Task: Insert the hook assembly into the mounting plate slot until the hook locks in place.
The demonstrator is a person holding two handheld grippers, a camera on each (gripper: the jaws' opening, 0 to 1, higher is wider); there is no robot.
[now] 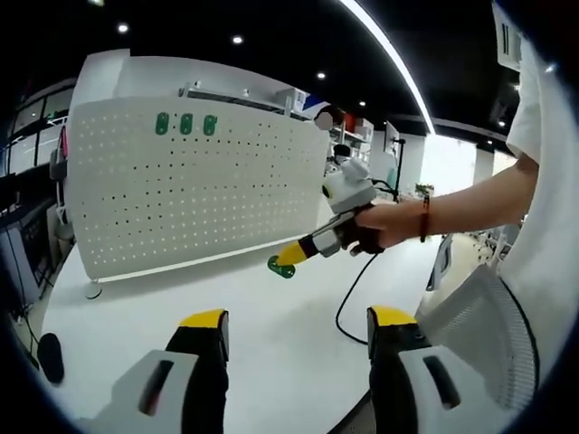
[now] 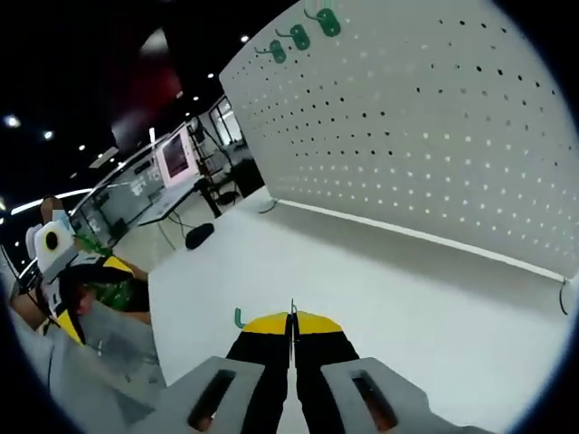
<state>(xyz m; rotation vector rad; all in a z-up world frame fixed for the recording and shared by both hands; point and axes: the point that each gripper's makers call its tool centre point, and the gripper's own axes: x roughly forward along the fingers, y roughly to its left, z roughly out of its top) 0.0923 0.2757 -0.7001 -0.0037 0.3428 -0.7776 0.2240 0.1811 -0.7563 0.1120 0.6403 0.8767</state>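
Green hook [image 1: 280, 268] pinched at right gripper [image 2: 291, 318] jaw tips.

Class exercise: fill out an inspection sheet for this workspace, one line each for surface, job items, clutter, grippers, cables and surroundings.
Surface: white table, mostly bare.
Job items: white pegboard upright, three green hooks already mounted near its top; another green hook at the right gripper's tips.
Clutter: dark object at table edge.
Grippers: left gripper open; right gripper shut on the hook.
Cables: black cable hangs from right gripper.
Surroundings: shelving, ceiling lights.
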